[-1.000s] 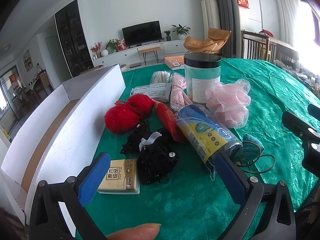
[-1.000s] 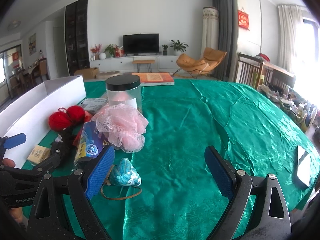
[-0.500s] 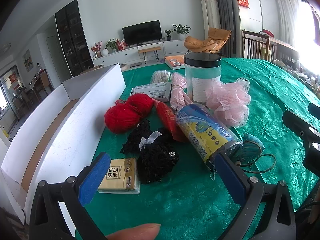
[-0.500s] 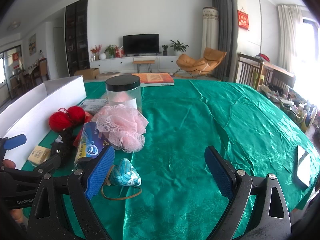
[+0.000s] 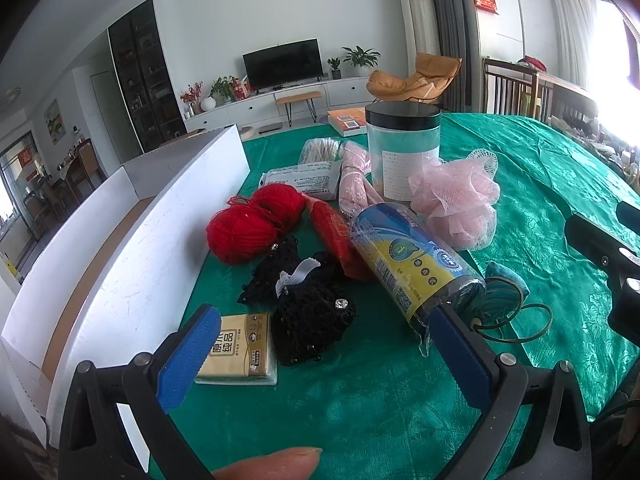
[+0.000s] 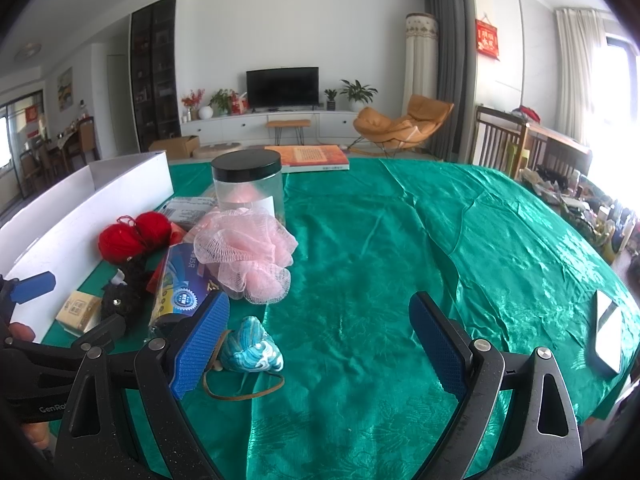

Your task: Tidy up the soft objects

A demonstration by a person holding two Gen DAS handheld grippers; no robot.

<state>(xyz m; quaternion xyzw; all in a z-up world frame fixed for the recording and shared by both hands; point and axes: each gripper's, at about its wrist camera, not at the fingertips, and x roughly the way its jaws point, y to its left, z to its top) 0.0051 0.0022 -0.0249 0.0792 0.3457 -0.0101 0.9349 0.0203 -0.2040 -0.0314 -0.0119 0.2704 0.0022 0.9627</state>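
Note:
Soft things lie in a heap on the green tablecloth (image 5: 360, 400): two red yarn balls (image 5: 252, 226), a black lace bundle (image 5: 308, 308), a tissue pack (image 5: 240, 344), a pink bath pouf (image 5: 460, 200), a blue-and-yellow wrapped roll (image 5: 412, 264) and a small blue patterned pouch (image 6: 250, 346) with a brown cord. My left gripper (image 5: 324, 356) is open just short of the tissue pack and lace. My right gripper (image 6: 320, 344) is open, its left pad beside the pouch. Nothing is held.
A long white open box (image 5: 132, 232) runs along the table's left side. A clear jar with a black lid (image 5: 402, 148) stands behind the pouf. A book (image 6: 308, 156) lies at the far edge, a white flat object (image 6: 608, 336) at the right edge.

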